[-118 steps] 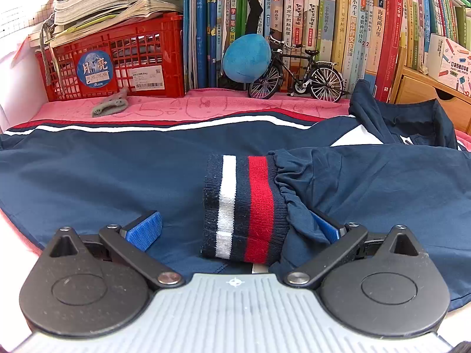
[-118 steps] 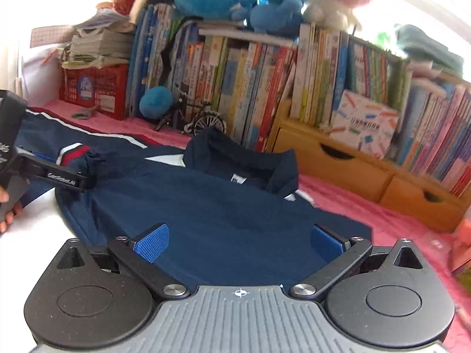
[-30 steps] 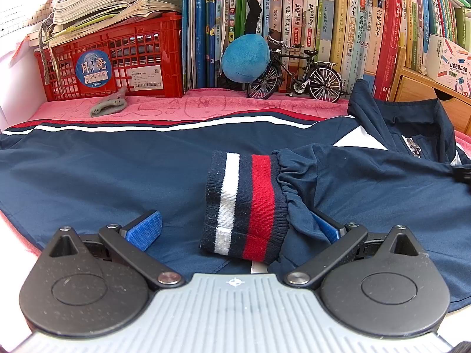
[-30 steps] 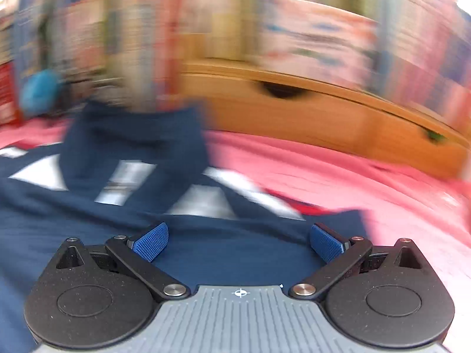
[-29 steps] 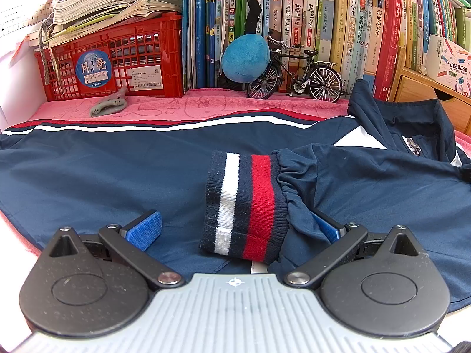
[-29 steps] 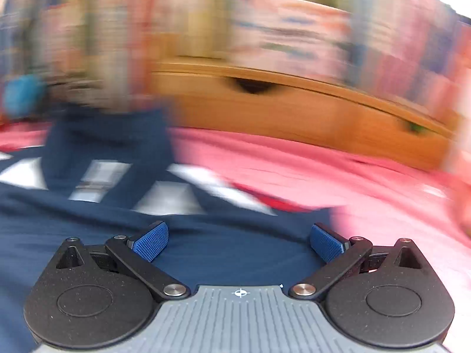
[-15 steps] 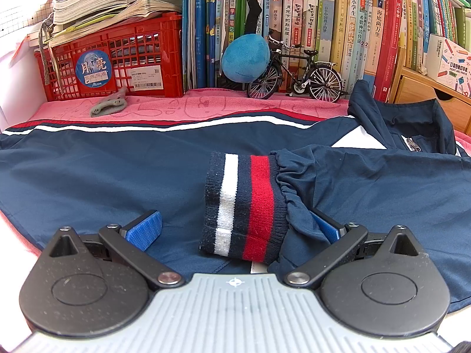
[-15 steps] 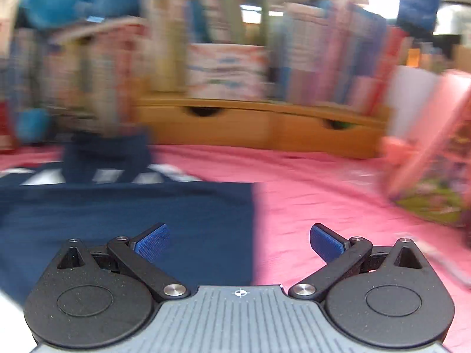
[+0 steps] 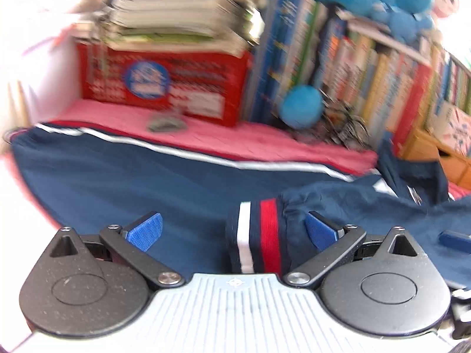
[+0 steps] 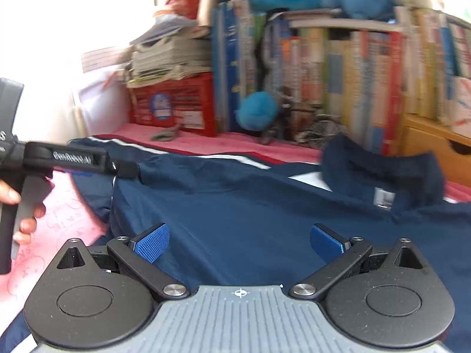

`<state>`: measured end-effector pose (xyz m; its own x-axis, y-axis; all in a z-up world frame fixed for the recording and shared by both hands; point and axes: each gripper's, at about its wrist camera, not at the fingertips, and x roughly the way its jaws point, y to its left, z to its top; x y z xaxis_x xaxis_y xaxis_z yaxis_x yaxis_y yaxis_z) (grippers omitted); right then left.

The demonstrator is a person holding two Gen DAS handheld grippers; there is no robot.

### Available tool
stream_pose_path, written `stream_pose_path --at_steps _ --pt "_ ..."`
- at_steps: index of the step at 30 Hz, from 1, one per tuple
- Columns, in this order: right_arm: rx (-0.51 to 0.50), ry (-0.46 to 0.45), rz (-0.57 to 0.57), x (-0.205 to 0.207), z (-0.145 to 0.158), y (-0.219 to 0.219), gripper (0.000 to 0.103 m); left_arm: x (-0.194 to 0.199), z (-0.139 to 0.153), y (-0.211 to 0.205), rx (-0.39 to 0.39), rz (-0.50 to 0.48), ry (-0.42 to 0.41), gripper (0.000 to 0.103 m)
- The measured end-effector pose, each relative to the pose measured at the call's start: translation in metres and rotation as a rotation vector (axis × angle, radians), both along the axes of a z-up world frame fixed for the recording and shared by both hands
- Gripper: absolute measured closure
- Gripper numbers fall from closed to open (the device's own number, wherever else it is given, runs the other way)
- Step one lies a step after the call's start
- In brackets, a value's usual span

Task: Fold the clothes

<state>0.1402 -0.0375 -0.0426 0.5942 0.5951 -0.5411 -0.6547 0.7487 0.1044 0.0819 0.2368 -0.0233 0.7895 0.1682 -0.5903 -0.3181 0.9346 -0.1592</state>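
While your left claw (image 9: 232,232) hovers low over the navy jacket (image 10: 265,211), its blue pads stand wide apart and grip nothing. The striped cuff (image 9: 259,235) of a sleeve lies between them, nearer the right-hand pad (image 9: 321,232), and I cannot tell whether it touches that pad. The cuff's navy, white and red bands run front to back in this view, so the sleeve's long axis runs across the picture, trailing off to the right toward the collar (image 9: 412,173).

Your right claw (image 10: 240,242) is spread wide too, empty, with the jacket's smooth navy body under it. From this side the garment lies flat on the pink surface (image 10: 206,144), its length running left to right: the collar (image 10: 382,173) with its small label sits at the far right, and the white-and-red stripe (image 10: 188,153) runs along the far edge toward the left. At the left edge of the right wrist view you see your other claw's black arm (image 10: 76,157) reaching over the jacket's left end, with your fingers (image 10: 26,220) on its handle.

Behind the jacket, against the wall, stand a red crate (image 10: 176,108) stacked with papers, a row of books (image 10: 338,73), a blue plush ball (image 10: 257,111) and a small model bicycle (image 10: 309,126). The left wrist view is blurred.
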Motion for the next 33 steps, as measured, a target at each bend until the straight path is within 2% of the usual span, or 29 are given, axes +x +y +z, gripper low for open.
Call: stream_pose_path --at_steps 2,4,6,8,10,13,16,18,19,21,23,27,29,31,33 --pt "-0.026 0.041 -0.001 0.011 -0.011 0.015 0.0 -0.006 0.005 0.021 -0.025 0.044 -0.016 0.0" --pt "-0.102 0.065 -0.03 0.017 -0.02 0.027 0.0 -0.01 0.004 0.039 -0.049 0.088 -0.012 0.0" --pt "-0.155 0.027 -0.041 0.016 -0.017 0.024 0.0 -0.015 0.0 0.052 -0.07 0.117 -0.001 0.0" --pt "-0.206 -0.022 -0.056 0.013 -0.012 0.012 0.0 -0.02 -0.004 0.052 -0.08 0.08 -0.007 0.0" --pt "-0.249 -0.069 -0.122 0.012 -0.009 -0.02 0.0 -0.017 -0.005 0.033 -0.063 0.016 -0.019 0.0" --pt "-0.32 -0.106 -0.293 0.02 -0.016 -0.088 0.0 -0.009 -0.004 0.0 -0.029 -0.084 -0.037 0.0" --pt "-0.471 -0.175 -0.634 0.043 -0.029 -0.17 0.0 -0.002 -0.003 -0.033 0.004 -0.184 -0.055 0.0" --pt "-0.54 -0.156 -0.85 0.054 -0.026 -0.218 0.001 0.004 -0.003 -0.055 0.032 -0.243 -0.062 0.0" --pt "-0.514 -0.152 -0.875 0.049 -0.021 -0.234 0.002 0.007 -0.005 -0.067 0.051 -0.265 -0.059 0.0" --pt "-0.409 -0.156 -0.846 0.028 -0.007 -0.259 0.001 0.015 -0.011 -0.087 0.089 -0.295 -0.046 0.0" --pt "-0.334 -0.184 -0.696 -0.007 0.002 -0.261 0.0 0.024 -0.02 -0.103 0.123 -0.302 -0.022 0.0" --pt "-0.332 -0.25 -0.302 -0.078 -0.002 -0.232 0.0 0.03 -0.035 -0.122 0.215 -0.287 0.015 0.0" --pt "-0.389 -0.262 -0.202 -0.092 -0.012 -0.209 0.0 0.03 -0.038 -0.128 0.256 -0.288 0.024 0.0" --pt "-0.48 -0.295 -0.239 -0.09 -0.022 -0.192 0.0 0.029 -0.037 -0.129 0.266 -0.287 0.02 0.0" --pt "-0.495 -0.293 -0.401 -0.068 -0.026 -0.2 0.002 0.027 -0.035 -0.129 0.27 -0.285 0.012 0.0"
